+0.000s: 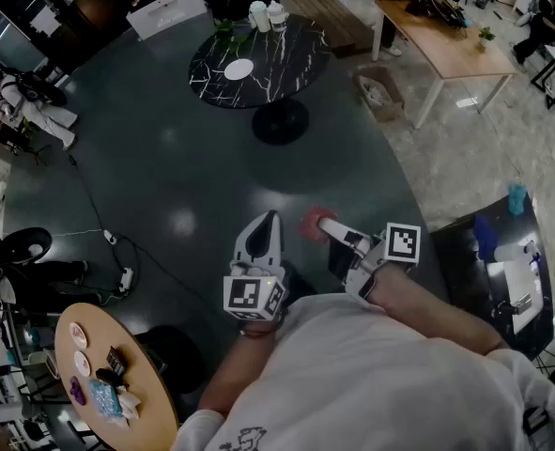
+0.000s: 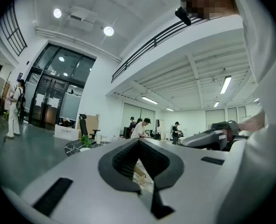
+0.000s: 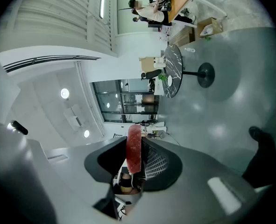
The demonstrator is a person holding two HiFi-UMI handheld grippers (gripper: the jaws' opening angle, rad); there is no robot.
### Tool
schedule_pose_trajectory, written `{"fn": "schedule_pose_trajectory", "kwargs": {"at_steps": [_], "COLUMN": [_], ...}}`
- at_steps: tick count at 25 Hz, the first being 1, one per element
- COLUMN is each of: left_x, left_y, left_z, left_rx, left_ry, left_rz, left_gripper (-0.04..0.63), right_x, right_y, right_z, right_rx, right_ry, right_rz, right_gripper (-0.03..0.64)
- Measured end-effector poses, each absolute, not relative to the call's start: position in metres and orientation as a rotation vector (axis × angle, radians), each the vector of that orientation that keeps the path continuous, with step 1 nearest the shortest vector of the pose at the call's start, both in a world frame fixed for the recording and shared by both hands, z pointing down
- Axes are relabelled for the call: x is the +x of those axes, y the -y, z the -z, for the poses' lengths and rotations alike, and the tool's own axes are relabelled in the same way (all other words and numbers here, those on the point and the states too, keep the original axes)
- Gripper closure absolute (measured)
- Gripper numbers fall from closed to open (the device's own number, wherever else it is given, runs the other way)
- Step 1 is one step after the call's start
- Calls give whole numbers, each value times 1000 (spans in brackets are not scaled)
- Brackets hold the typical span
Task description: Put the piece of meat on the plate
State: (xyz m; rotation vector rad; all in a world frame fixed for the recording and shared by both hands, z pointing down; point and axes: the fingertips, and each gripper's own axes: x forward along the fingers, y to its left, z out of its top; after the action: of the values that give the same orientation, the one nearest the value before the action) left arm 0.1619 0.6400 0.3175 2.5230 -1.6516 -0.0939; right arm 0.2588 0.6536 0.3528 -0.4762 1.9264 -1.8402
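Observation:
A red piece of meat (image 1: 312, 224) is clamped between the jaws of my right gripper (image 1: 322, 226), held level over the dark floor. In the right gripper view the meat (image 3: 134, 148) stands on edge between the black pads of that gripper (image 3: 137, 144). My left gripper (image 1: 267, 222) is beside it, jaws together and holding nothing; its tips (image 2: 138, 143) meet in the left gripper view. A white plate (image 1: 238, 69) lies on a round black marble table (image 1: 286, 59) several steps ahead.
Two cups (image 1: 268, 14) and a plant stand on the marble table. A long wooden table (image 1: 446, 40) with seated people and a cardboard box (image 1: 380, 92) are at the far right. A small round wooden table (image 1: 117, 393) is at lower left, a cable with a power strip (image 1: 117, 261) on the floor.

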Motion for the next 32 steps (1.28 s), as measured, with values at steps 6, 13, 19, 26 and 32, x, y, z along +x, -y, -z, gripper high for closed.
{"fn": "schedule_pose_trajectory", "kwargs": {"at_steps": [6, 13, 19, 26, 32], "left_x": [161, 147, 118, 67, 26], "left_y": [-632, -607, -573, -524, -493], "left_z": [-319, -320, -320, -311, -305], "left_rx": [2521, 2533, 2544, 2567, 2607], "left_ry": [1648, 1625, 1602, 1582, 1544], "left_rz": [98, 108, 113, 116, 100], "left_gripper": [588, 588, 588, 588, 588], "right_x": [257, 241, 212, 162, 112], "right_y": [-646, -625, -590, -541, -506], "right_z": [-355, -356, -357, -352, -348], "right_rx": [-476, -490, -494, -517, -528], "right_ry": [-1926, -1935, -1927, -1915, -1908], "right_rz": [1842, 1837, 1824, 1813, 1812], "right_gripper": [525, 525, 525, 525, 525]}}
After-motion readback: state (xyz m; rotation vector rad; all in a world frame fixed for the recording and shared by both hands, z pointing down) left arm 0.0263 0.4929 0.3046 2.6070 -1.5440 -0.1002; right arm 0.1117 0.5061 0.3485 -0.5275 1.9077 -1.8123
